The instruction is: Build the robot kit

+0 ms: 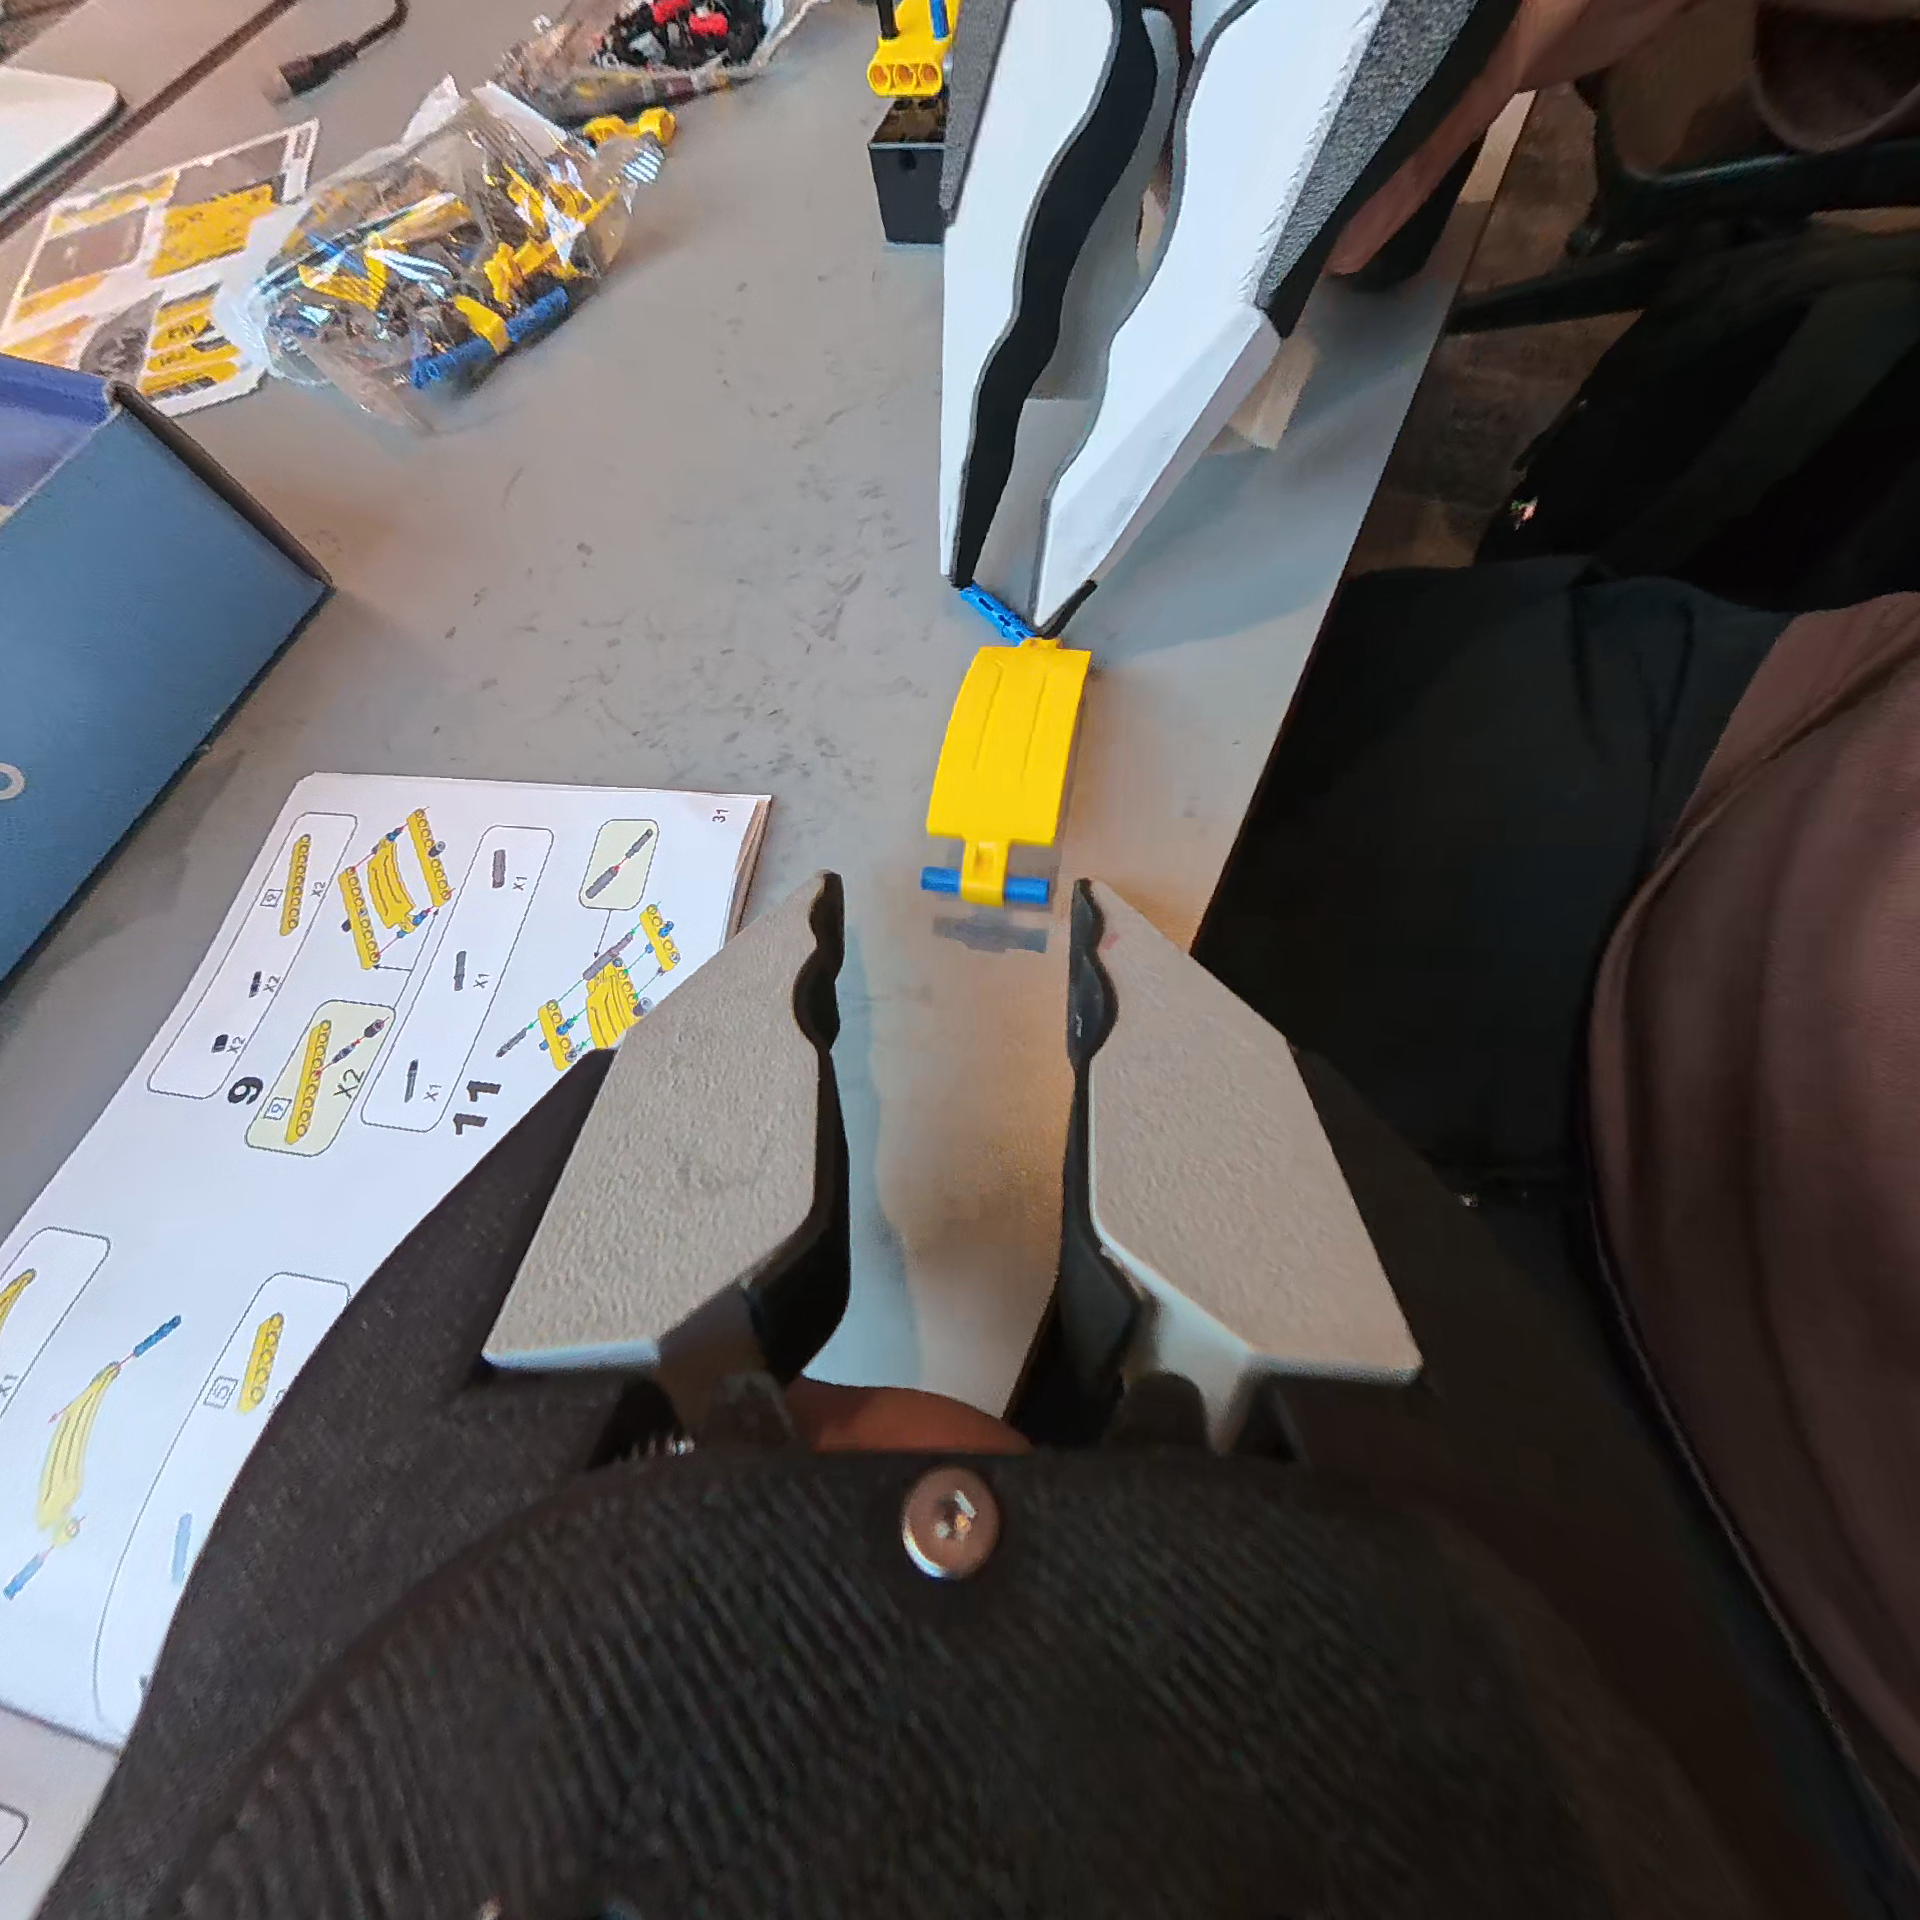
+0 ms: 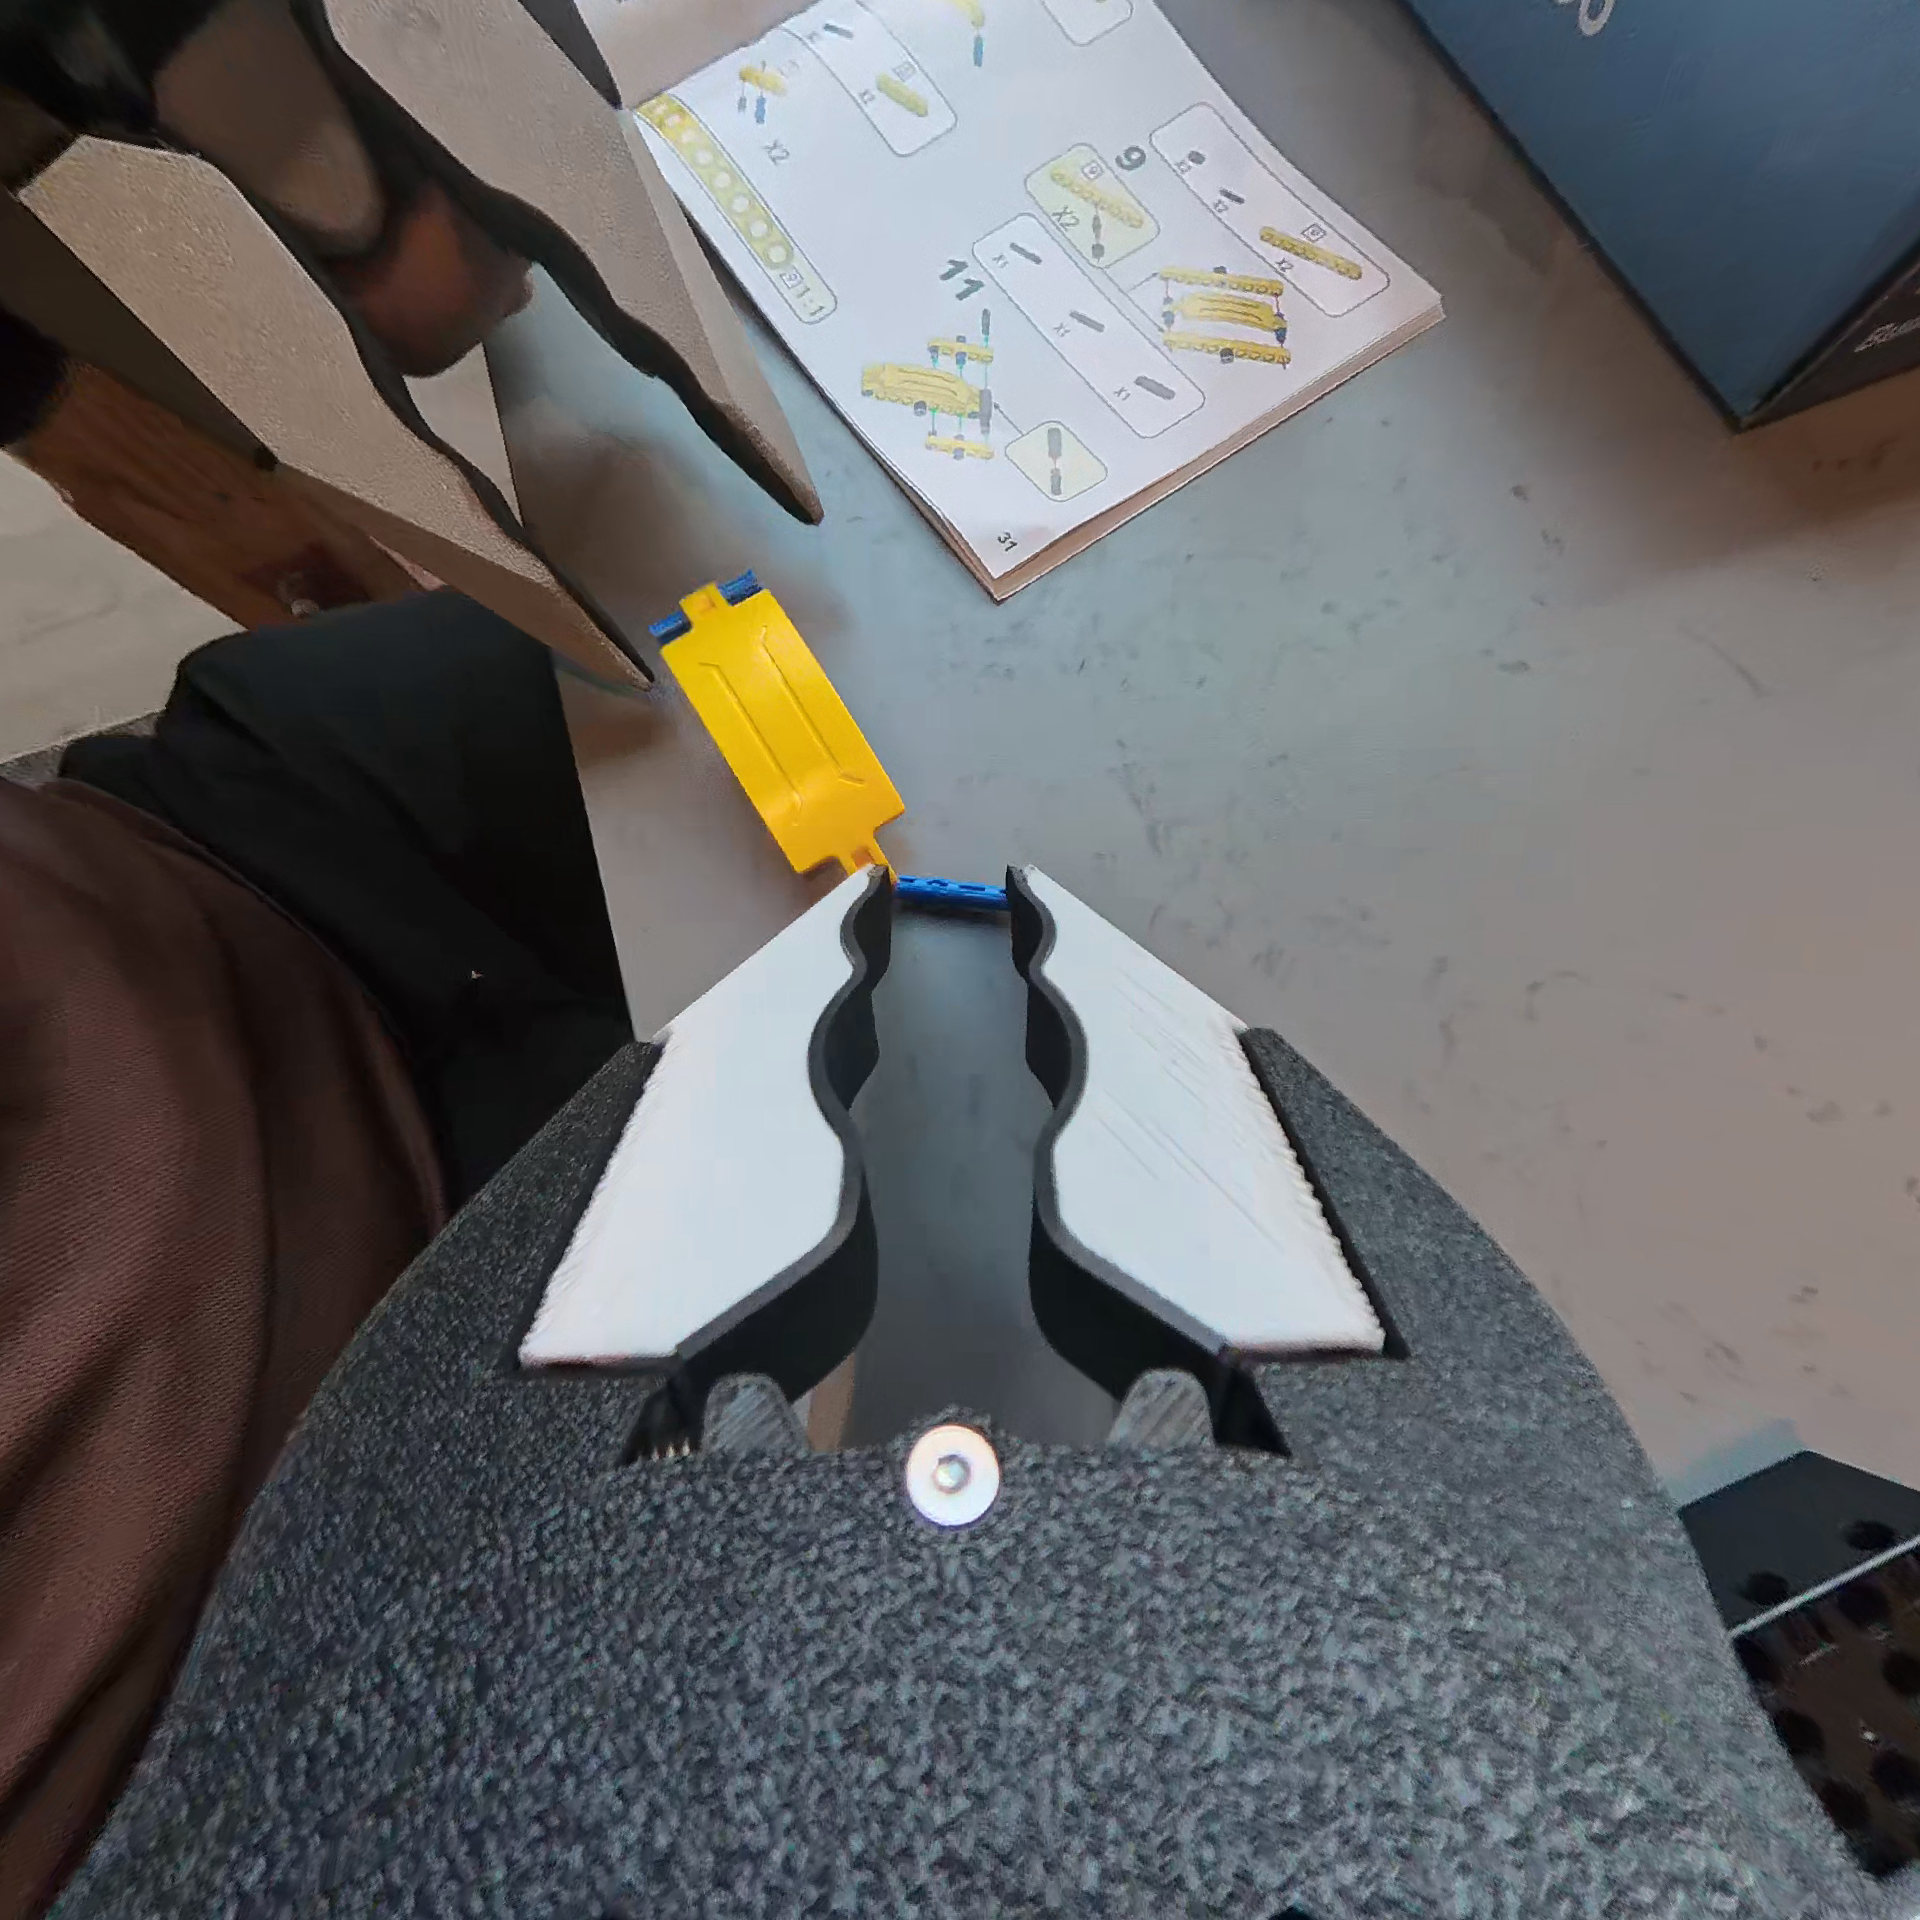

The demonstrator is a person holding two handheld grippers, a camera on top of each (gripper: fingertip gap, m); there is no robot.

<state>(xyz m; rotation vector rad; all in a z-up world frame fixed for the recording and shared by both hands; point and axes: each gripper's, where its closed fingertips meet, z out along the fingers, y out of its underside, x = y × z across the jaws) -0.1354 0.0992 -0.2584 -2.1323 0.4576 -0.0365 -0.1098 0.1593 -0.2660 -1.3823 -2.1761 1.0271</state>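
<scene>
Grey tabletop (image 1: 644, 499) is carrying a yellow panel piece (image 1: 1006, 756) near its edge, lying beside an open instruction booklet (image 1: 343, 1039). Left gripper (image 1: 956, 914) is hovering spread just short of the panel's near blue pin (image 1: 982, 883). Right gripper (image 2: 948, 888) is pinching the blue pin (image 2: 951, 894) at the panel's far end.

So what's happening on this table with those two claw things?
A person holds a gripper in each hand over a grey table. The right gripper has its tips at a blue pin on one end of a yellow panel; whether it is squeezing the pin is unclear. The left gripper is open, just short of the panel's other end. An open instruction booklet, a bag of parts and a blue box lie nearby.
</scene>
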